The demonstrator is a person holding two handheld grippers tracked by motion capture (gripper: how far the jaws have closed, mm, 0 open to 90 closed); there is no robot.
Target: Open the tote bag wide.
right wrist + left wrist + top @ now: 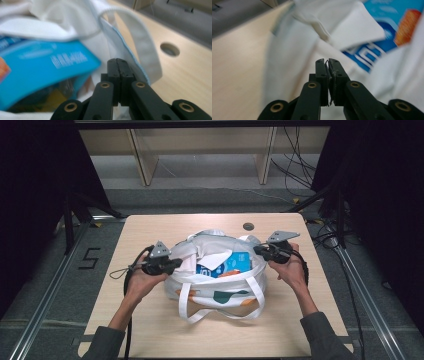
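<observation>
A white tote bag (220, 292) with teal and orange patches stands open in the middle of the wooden table (150, 330). A blue box (235, 262) lies inside it, near the top. My left gripper (177, 263) is at the bag's left rim. In the left gripper view its jaws (327, 61) are shut, with a thin grey sliver between the pads and the white bag fabric (294, 50) just behind. My right gripper (257, 250) is at the bag's right rim. Its jaws (121, 60) are shut, and the stitched bag edge (130, 32) runs behind the tips. I cannot tell if fabric is pinched.
One white handle loop (220, 312) hangs over the bag's near side. A round cable hole (248, 226) lies in the table behind the bag. Metal rails run along both sides of the table, and wooden shelving stands on the floor beyond.
</observation>
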